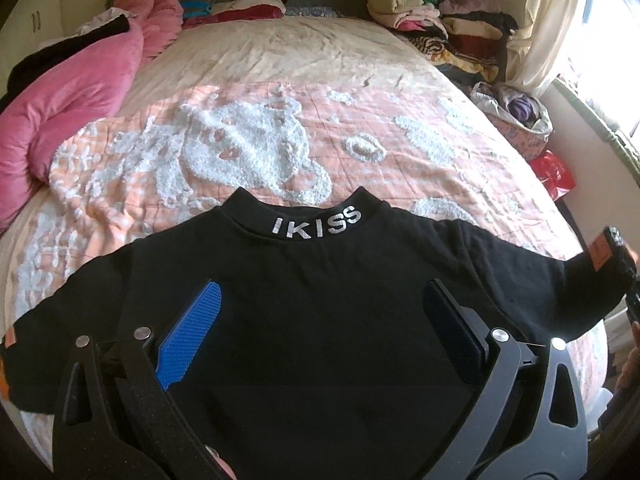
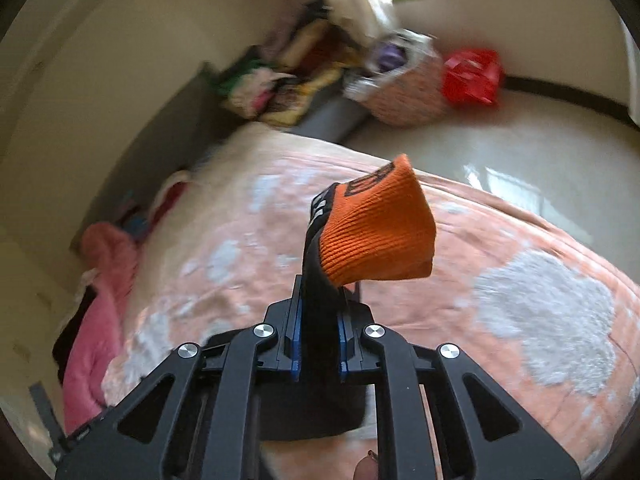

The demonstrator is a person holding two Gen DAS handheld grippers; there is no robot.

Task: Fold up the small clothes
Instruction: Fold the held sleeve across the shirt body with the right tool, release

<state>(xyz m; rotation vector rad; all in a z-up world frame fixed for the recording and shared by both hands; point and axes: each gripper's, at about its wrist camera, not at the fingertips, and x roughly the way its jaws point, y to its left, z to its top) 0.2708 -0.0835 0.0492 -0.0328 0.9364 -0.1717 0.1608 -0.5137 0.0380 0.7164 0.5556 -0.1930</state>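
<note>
Bed [image 1: 280, 64], peach-and-white cover: carries black sweater [image 1: 320, 280], spread flat at near edge, collar toward the headboard.
Left gripper [image 1: 320, 320]: jaws wide apart above sweater body, holding nothing.
Right gripper [image 2: 319, 340]: jaws clamped on sleeve's orange cuff [image 2: 380, 232], lifted off cover.

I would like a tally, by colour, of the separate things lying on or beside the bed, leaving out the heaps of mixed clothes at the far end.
Black: 1, the sweater spread on the bedspread
Pink: 1, the plush blanket bunched at the left edge
Red: 1, the plastic bag on the floor by the wall
Peach and white: 1, the bedspread
Total: 4
</note>
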